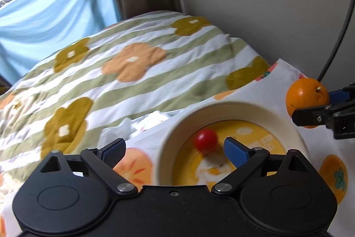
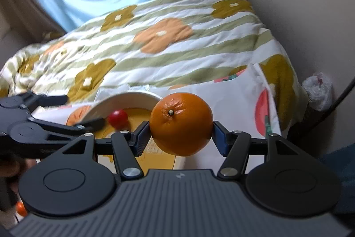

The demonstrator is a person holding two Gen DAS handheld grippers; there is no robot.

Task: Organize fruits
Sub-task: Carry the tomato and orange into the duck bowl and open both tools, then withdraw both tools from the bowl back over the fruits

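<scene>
The right claw (image 2: 180, 139) grips the orange (image 2: 180, 123) by its sides, off the surface, just right of the cream bowl (image 1: 221, 109) that already holds a small red fruit (image 1: 205, 139). I'd carry the orange over the rim, lower it toward the yellow bottom beside the red fruit, and only then ease the grip. The left claw (image 1: 175, 147) hangs open and empty over the bowl's near rim, crowding that side; the right rim and far side lie free, with the wall close beyond
</scene>
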